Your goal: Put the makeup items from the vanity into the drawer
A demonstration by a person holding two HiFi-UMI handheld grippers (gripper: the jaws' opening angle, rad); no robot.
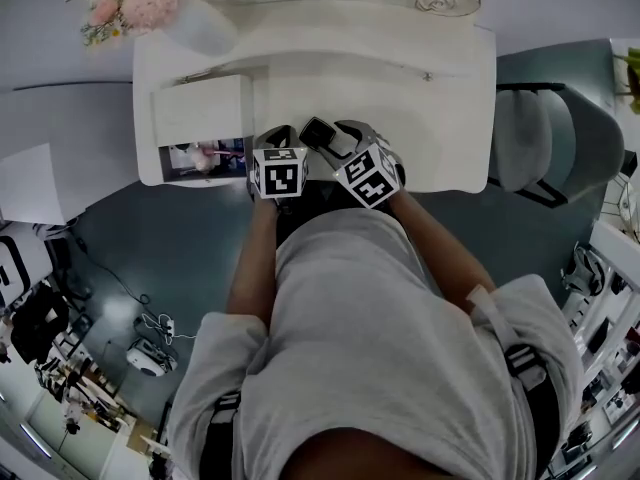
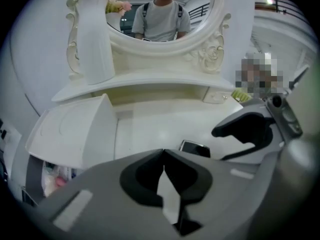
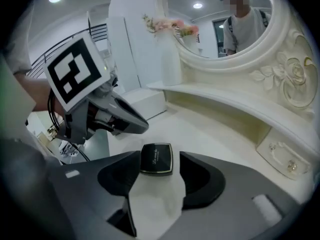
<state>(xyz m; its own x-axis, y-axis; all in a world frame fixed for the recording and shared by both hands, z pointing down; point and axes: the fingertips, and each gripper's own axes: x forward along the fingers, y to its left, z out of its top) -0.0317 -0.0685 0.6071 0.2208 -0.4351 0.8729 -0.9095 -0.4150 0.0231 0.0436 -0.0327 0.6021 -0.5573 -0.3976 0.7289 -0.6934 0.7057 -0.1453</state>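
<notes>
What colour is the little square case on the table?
Black compact, thin gold rim; best in right gripper view.

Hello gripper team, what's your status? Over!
Left gripper shut, empty. Right gripper open, black square compact case between its fingers, ungripped. Left gripper beside open white drawer.

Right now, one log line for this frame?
left tool: shut, empty | right tool: open, black compact between tips, ungripped, lying on vanity top

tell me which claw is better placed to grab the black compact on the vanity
Right. The right claw is open with the black compact just ahead, in line with its jaws; the left claw is shut, with the compact off to its right.
</notes>
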